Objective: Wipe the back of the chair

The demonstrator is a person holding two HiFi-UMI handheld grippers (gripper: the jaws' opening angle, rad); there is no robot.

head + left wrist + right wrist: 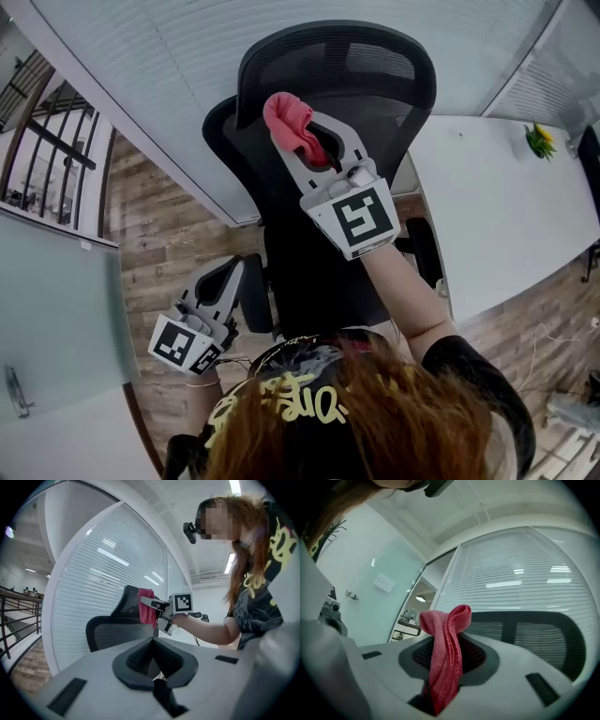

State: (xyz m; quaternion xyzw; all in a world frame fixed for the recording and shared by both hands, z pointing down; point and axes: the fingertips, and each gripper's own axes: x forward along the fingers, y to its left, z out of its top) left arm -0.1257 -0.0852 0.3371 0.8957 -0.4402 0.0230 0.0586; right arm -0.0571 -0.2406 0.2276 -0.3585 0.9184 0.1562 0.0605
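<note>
A black mesh office chair (375, 66) stands in front of me, its tall back uppermost in the head view. My right gripper (314, 141) is shut on a pink cloth (292, 122), whose bunched end lies against the upper left of the chair back. In the right gripper view the cloth (445, 658) hangs folded out of the jaws, with the chair back (534, 634) just beyond. My left gripper (232, 272) hangs low at the left beside the seat, shut on nothing. The left gripper view shows the chair (112, 632), the cloth (147, 609) and the right gripper (157, 605) from the side.
A white table (497, 216) runs along the right, with a small yellow plant (539, 141) on it. A glass partition with blinds (178, 56) stands behind the chair. At the left are a wood floor (164, 253), a railing (47, 131) and a glass door (56, 309).
</note>
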